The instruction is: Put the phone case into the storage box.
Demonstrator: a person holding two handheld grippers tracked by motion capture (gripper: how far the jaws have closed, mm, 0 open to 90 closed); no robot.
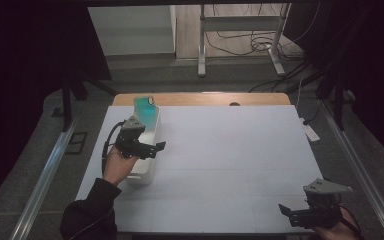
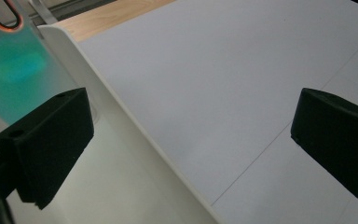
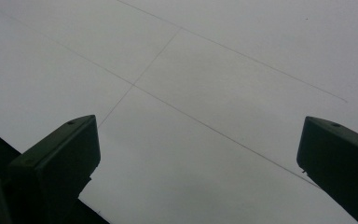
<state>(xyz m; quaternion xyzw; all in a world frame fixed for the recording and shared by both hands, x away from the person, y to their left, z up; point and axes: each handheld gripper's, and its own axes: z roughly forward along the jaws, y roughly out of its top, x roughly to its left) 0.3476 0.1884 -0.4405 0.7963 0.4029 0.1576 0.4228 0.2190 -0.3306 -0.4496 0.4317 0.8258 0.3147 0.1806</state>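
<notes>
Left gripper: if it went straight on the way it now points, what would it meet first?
Probably the white table surface. The left gripper has its jaws wide open, straddling the rim of the white tray; one jaw hangs over the tray near the teal translucent card, the other over bare table. Depth is uncertain.

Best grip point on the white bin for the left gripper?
Probably the long side wall of the white bin, coming from above. That thin, straight rim faces the table's middle, and the open left gripper seems to hover over it already. Stay nearer than the green sheet standing at the far end.
</notes>
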